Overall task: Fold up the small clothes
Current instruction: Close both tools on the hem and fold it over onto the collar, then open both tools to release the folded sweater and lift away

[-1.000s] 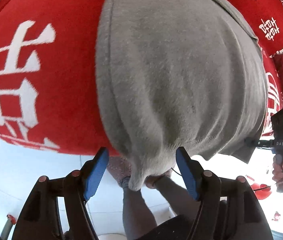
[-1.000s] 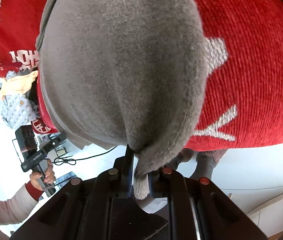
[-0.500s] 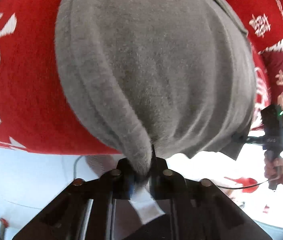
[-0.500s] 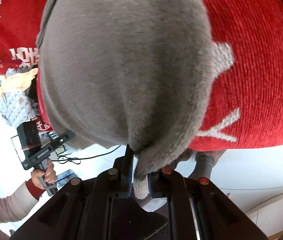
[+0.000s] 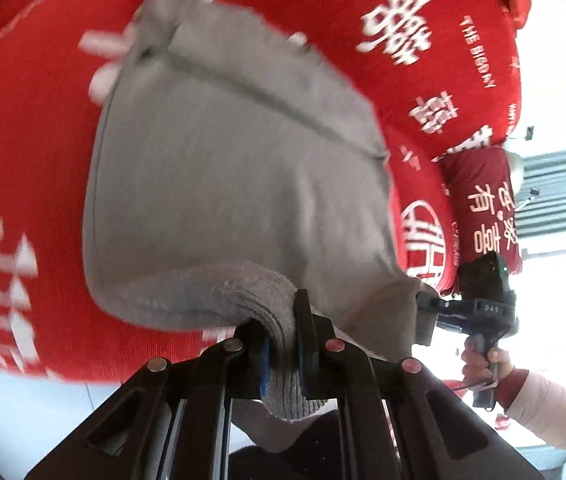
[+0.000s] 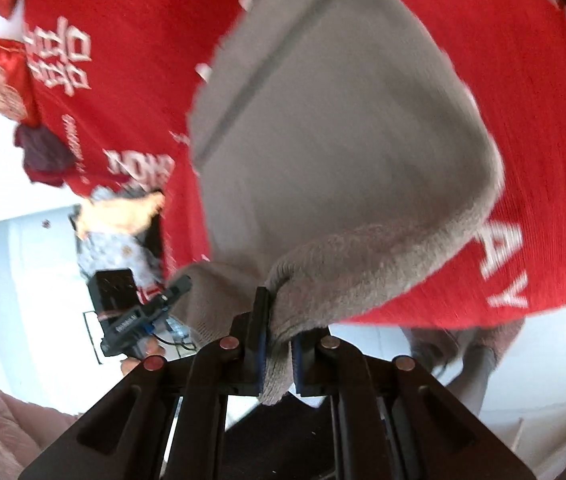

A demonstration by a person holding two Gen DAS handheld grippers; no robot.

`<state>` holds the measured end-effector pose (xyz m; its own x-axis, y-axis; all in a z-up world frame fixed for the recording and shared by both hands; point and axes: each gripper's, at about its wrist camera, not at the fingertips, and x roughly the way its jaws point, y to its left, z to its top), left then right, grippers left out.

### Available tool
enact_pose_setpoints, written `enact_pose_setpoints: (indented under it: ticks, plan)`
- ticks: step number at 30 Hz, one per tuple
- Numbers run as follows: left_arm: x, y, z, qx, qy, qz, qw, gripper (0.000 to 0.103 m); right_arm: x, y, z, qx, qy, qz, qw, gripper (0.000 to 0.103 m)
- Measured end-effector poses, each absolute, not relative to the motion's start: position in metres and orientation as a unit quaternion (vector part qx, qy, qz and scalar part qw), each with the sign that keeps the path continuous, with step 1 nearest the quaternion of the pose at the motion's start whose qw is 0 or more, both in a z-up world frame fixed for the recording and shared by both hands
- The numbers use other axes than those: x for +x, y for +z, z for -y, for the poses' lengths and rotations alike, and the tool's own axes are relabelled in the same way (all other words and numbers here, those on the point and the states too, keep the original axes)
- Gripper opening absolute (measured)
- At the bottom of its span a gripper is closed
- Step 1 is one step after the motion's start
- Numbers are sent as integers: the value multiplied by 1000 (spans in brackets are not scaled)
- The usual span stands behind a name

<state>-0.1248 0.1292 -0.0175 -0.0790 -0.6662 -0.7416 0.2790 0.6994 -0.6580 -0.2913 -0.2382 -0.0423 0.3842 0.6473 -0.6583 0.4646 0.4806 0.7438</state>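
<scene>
Left gripper [image 5: 283, 344] clenched on grey garment [image 5: 235, 184] edge, lower centre; right gripper [image 6: 277, 346] likewise; red blanket [image 5: 23, 140] behind

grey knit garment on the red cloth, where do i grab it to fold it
Grip the thick ribbed hem of the grey knit garment at its two near corners, coming in low from the edge nearest you. The hem hangs free of the red printed cloth there; the left gripper and right gripper already pinch it so.

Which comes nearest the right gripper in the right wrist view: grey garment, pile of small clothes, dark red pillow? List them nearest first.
1. Grey garment, clamped in the right gripper.
2. Pile of small clothes, left, at the cover's edge.
3. Dark red pillow, far upper left.
</scene>
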Motion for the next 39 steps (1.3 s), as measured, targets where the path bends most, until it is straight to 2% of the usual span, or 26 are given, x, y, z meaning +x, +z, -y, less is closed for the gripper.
enact_pose_setpoints:
  ticks: [5, 11, 18, 25, 31, 33, 39]
  plan:
    - [-77, 6, -131, -169, -359, -614, 682, 11, -258, -8, 257, 526, 79, -486, 693, 8]
    - [-9, 22, -120, -188, -324, -587, 718, 11, -192, 10, 291, 508, 104, -475, 711, 8]
    - [67, 18, -93, -190, -286, -568, 748, 11, -86, 6, 339, 503, 117, -468, 717, 8]
    - [141, -33, -56, -180, -231, -583, 758, 11, 4, -42, 377, 487, 100, -511, 701, 8]
    - [160, -86, -42, -170, -179, -616, 748, 11, 25, -104, 398, 483, 52, -557, 674, 8]
    - [161, -93, -39, -165, -170, -625, 744, 16, 25, -118, 401, 484, 38, -568, 665, 8]
    - [159, -80, -24, -111, -169, -627, 752, 17, 28, -117, 401, 488, 30, -569, 661, 13]
